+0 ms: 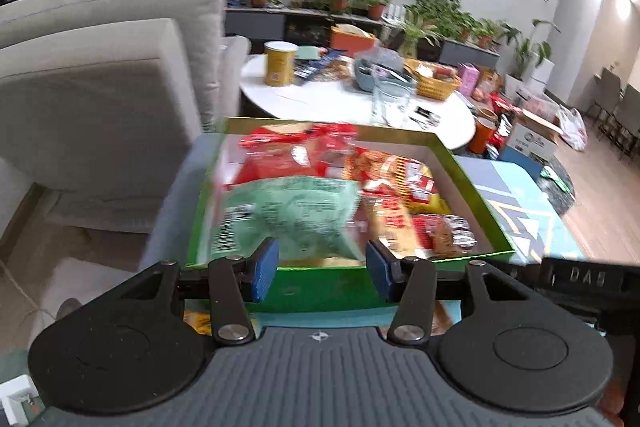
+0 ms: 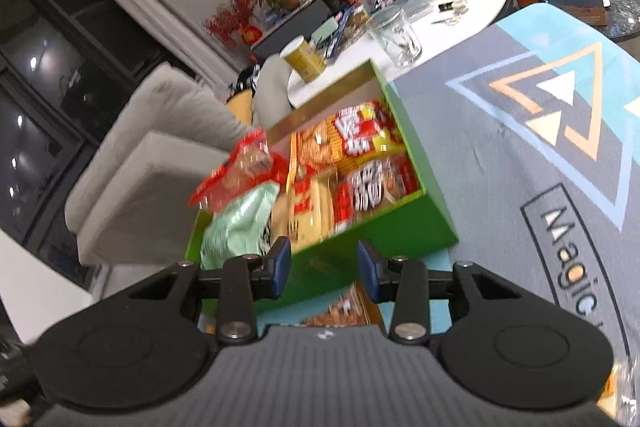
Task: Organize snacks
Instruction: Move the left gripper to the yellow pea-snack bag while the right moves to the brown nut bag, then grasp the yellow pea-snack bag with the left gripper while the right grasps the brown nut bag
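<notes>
The printed grey-and-blue tablecloth [image 2: 520,163] covers the work surface, and on it stands the green box [image 1: 320,287], an open, shallow, stiff-walled carton that serves as the landmark here. Beyond the box's far wall lies a white round table [image 1: 320,99] crowded with a yellow canister [image 1: 278,63], a glass jar [image 2: 396,35] and a wicker basket [image 1: 434,83]; to the left of the box, a pale sofa [image 1: 100,87].

Inside the box, snack packets lie packed in a loose layer. A pale green bag [image 1: 288,215] sits at the near left corner, partly over the front wall; a red bag [image 1: 288,151] lies behind it toward the far left, and red-and-yellow packets [image 1: 396,179] fill the right side. More packets show on the cloth just in front of the box, under the grippers.

These bags look light, soft and crinkly, probably air-filled with brittle contents, so a pinch on a sealed edge or corner seems safer than squeezing the middle; the film may be slippery.

The left gripper [image 1: 322,265] hovers at the box's near wall, jaws apart and empty, the green bag just beyond them. The right gripper [image 2: 323,267] also hangs over the near wall, a clear gap between its blue pads, holding nothing.
</notes>
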Demonstrator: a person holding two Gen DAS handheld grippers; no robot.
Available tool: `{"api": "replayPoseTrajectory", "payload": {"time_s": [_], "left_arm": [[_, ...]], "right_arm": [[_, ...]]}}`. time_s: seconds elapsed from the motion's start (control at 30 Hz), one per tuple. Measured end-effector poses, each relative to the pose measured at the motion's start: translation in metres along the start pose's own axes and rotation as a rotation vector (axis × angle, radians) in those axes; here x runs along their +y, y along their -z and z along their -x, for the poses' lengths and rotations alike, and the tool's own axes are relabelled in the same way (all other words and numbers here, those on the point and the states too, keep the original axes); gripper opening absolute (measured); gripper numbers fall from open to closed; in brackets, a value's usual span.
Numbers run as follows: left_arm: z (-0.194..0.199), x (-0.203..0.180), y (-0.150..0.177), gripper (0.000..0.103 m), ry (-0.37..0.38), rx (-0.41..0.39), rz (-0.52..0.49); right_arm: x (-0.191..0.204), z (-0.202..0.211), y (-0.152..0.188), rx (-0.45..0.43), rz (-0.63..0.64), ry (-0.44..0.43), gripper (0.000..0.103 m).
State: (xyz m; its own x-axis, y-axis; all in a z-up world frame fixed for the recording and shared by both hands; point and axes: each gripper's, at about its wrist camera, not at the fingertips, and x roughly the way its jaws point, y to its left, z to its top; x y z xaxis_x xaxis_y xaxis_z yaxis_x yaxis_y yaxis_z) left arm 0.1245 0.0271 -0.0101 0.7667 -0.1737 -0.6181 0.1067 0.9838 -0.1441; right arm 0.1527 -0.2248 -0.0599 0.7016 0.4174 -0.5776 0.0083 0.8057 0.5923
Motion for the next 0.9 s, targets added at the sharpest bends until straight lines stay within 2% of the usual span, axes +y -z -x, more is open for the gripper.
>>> {"api": "replayPoseTrajectory", "payload": {"time_s": [0.17,0.4,0.67,0.7,0.77,0.9], "left_arm": [[0.014,0.030,0.016,0.057,-0.056,0.005,0.024],[0.000,0.057,0.042,0.060,-0.116,0.106,-0.009],[-0.029,0.057,0.056,0.060,-0.111,0.190,-0.030],[-0.032,0.057,0.057,0.061,-0.108,0.197,-0.030],[-0.035,0.057,0.060,0.065,-0.111,0.199,-0.029],[-0.038,0.058,0.061,0.068,-0.118,0.189,-0.022]], "right_arm": [[0.003,-0.013,0.015,0.059,0.033,0.050,0.061],[0.004,-0.024,0.023,0.075,0.017,0.106,0.061],[0.001,-0.023,0.025,0.069,0.018,0.161,0.062],[0.001,-0.024,0.025,0.074,0.022,0.164,0.064],[0.003,-0.028,0.027,0.098,0.035,0.167,0.079],[0.016,-0.034,0.035,0.125,0.096,0.173,0.090]]}}
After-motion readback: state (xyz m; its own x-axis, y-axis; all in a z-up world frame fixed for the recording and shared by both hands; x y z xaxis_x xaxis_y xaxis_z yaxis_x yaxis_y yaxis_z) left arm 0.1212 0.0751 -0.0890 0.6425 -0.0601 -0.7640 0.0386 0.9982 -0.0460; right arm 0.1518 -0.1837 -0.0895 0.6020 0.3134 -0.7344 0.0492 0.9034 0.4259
